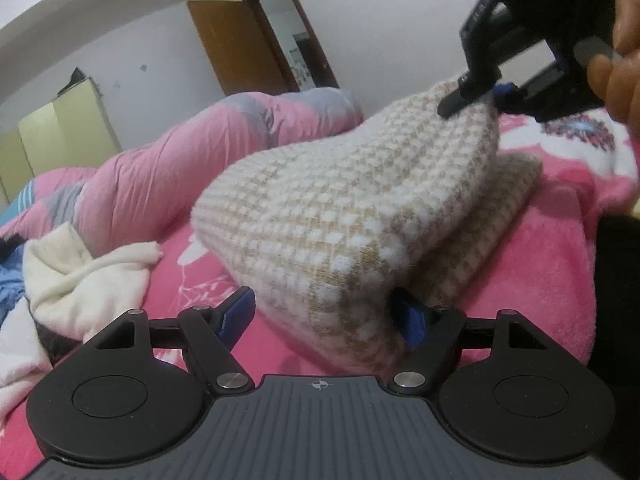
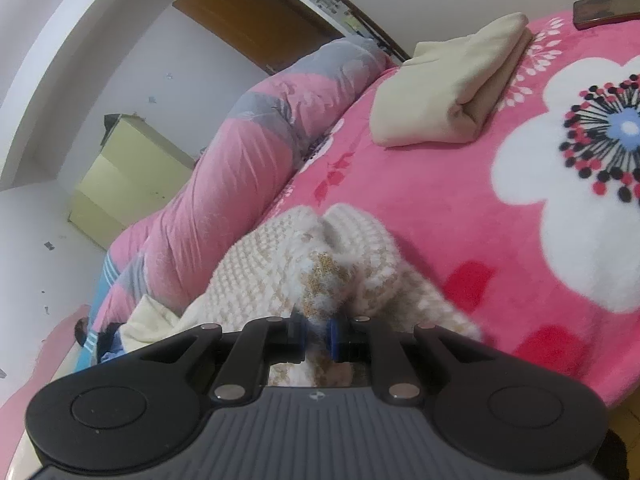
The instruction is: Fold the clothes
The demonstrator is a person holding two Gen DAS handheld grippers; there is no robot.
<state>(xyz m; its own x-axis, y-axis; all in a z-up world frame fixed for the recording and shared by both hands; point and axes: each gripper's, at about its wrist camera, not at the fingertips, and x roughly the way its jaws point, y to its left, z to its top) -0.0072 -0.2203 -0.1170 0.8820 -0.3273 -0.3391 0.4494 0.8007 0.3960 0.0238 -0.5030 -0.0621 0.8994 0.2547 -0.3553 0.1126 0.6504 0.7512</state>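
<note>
Left gripper [image 1: 324,312], jaws wide, straddles knit sweater [image 1: 340,200] corner ungripped; right gripper [image 2: 316,334] pinches its far edge. Lifting now risks unfolding.

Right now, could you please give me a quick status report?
Right claw shut on knit sweater, corner lifted. Left claw open at lower fold. Nothing in the way.

Knit [image 1: 320,216]: cream and tan check. Blanket [image 2: 460,184]: pink, white flower, red and black dots, blue centre. Quilt [image 2: 240,168]: pink and grey. Folded garment [image 2: 448,80]: plain cream. Cabinet [image 2: 128,184]: pale yellow.
</note>
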